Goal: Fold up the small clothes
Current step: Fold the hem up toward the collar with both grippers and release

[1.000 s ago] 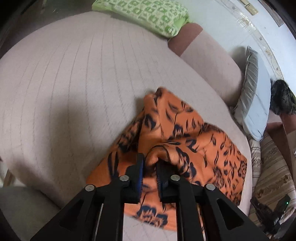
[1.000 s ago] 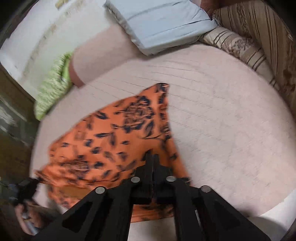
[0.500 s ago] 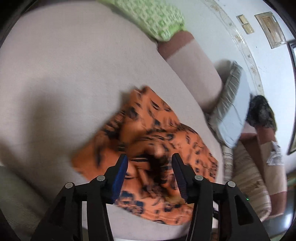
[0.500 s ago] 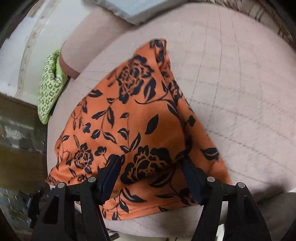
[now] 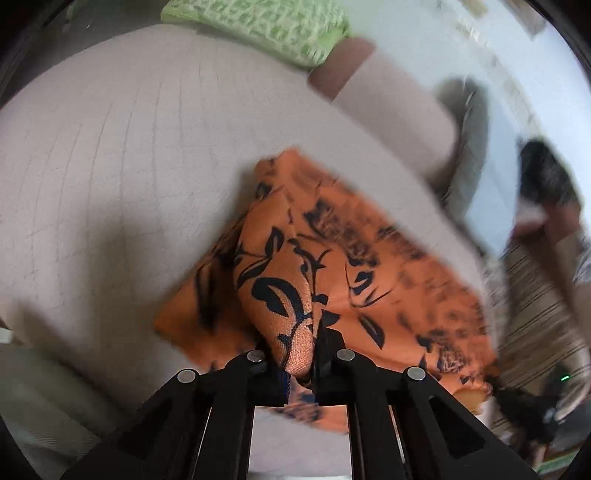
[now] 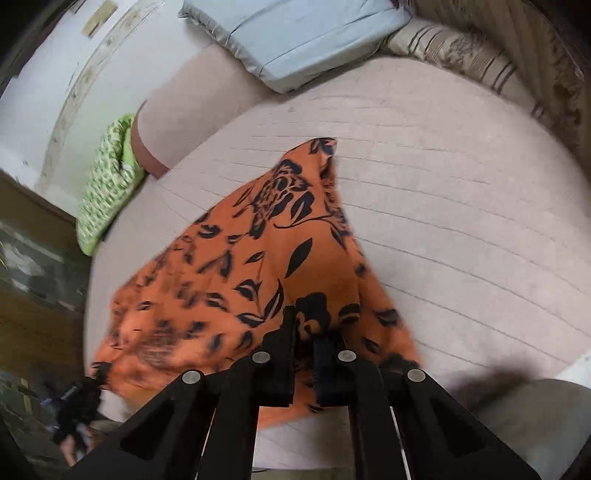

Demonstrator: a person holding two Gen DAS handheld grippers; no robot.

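An orange cloth with black flowers [image 5: 369, 280] lies rumpled on a pale pink quilted bed [image 5: 110, 166]. My left gripper [image 5: 300, 354] is closing its jaws on a raised fold of this cloth, and the pads press the fold from both sides. In the right wrist view the same orange cloth [image 6: 258, 258] spreads up and to the left. My right gripper [image 6: 303, 332] is closing its jaws on the cloth's near edge, with fabric pinched in the narrow gap. The fingertips are partly hidden by cloth.
A green patterned pillow [image 5: 258, 26] and a pink bolster [image 5: 388, 103] lie at the bed's far side. A light blue cushion [image 6: 295, 33] and a striped cushion [image 6: 461, 48] sit beyond the cloth. Bare bed [image 6: 461, 221] extends to the right of it.
A second ago both grippers were shut on the cloth. Half a second ago both stood open over it. Now both are closed on new folds of the cloth.
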